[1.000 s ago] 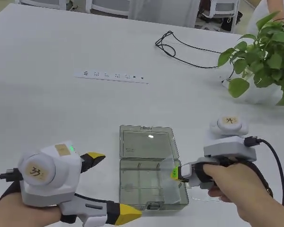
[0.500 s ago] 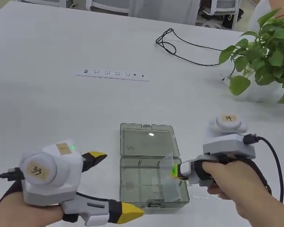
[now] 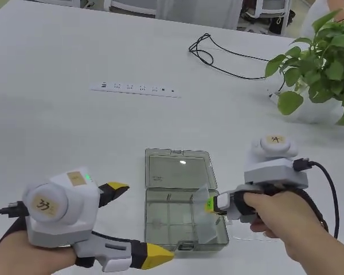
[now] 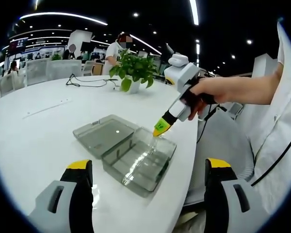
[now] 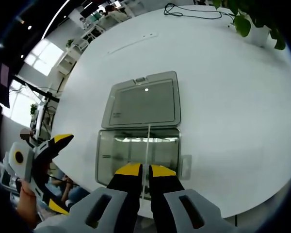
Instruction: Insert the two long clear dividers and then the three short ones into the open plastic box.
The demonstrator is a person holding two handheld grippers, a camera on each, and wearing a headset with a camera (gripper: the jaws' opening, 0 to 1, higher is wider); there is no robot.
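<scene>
Head view: a smoky-clear plastic box is seen lying open on a white table, its hinged lid folded flat on the far side of the tray. The right gripper, held in a person's hand, is clenched on a thin clear plastic divider, which is gripped by its upper edge and lowered into the right half of the tray. In the right gripper view the sheet is shown edge-on as a fine line running from the yellow-tipped jaws across the tray toward the hinge; whether its lower edge is seated on the tray floor cannot be told. The left gripper is held just beside the box's left wall with its jaws spread wide and nothing between them. A white power strip is laid well beyond the box, a looped black cable farther back, and a green leafy potted plant is placed at the table's far right.
</scene>
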